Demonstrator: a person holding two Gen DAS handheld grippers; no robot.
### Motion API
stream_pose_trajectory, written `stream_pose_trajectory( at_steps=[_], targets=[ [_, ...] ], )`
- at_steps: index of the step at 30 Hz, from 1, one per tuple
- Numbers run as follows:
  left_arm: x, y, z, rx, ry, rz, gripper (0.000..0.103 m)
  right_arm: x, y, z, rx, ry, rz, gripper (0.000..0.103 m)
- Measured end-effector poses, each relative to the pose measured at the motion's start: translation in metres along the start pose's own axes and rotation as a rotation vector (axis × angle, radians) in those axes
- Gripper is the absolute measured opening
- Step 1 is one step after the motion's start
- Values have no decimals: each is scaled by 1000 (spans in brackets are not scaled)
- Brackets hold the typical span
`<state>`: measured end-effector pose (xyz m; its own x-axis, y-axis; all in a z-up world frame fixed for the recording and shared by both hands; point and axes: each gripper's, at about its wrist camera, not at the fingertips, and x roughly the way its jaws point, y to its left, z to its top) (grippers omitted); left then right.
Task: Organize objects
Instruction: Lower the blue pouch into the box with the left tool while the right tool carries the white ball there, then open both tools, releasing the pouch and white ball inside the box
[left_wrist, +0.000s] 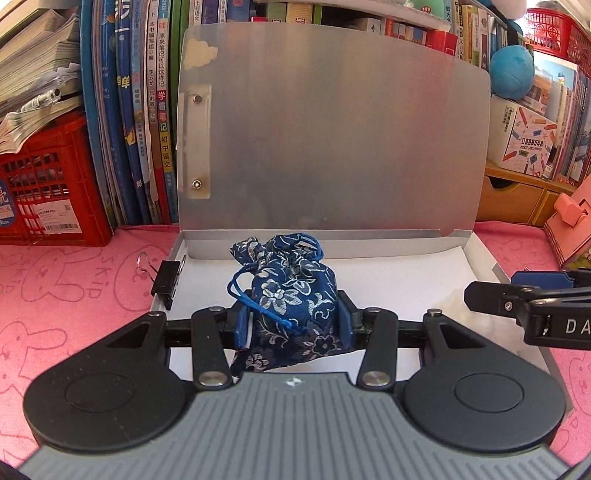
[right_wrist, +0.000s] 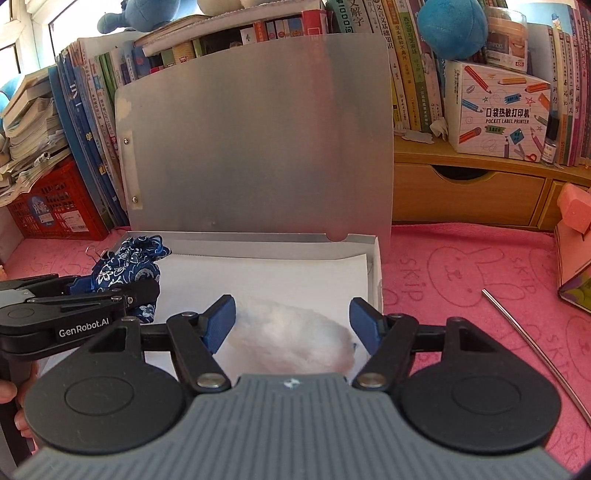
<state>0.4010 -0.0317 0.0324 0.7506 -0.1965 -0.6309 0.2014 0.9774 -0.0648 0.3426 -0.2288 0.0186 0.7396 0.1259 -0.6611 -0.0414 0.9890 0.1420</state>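
- Left gripper (left_wrist: 293, 319) clamps the blue pouch (left_wrist: 288, 295) over the open box (left_wrist: 480, 251).
- Right gripper (right_wrist: 291, 319) brackets a white bundle (right_wrist: 295, 339); pad contact unclear, so grip uncertain.
- Neither item released yet; metal rod (right_wrist: 532, 339) and binder clip (left_wrist: 166, 282) remain outside.

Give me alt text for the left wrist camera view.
The left hand-held gripper clamps a blue floral drawstring pouch over an open shallow box with its lid raised, on a pink towel.
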Motion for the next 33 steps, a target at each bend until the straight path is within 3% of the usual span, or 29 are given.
stream_pose_trajectory(
  at_steps=[7, 13, 22, 33],
  targets=[
    [20, -1, -8, 14, 56, 7, 52, 15, -5, -5, 2, 18, 21, 71],
    [4, -2, -7, 12, 17, 7, 77, -3, -8, -5, 46, -7, 39, 78],
    [-70, -15, -12, 1, -56, -22, 85, -73, -4, -13, 56, -91, 32, 86],
    [-181, -33, -80, 46, -121, -87, 89, -164, 11, -85, 23, -169, 28, 93]
  ],
)
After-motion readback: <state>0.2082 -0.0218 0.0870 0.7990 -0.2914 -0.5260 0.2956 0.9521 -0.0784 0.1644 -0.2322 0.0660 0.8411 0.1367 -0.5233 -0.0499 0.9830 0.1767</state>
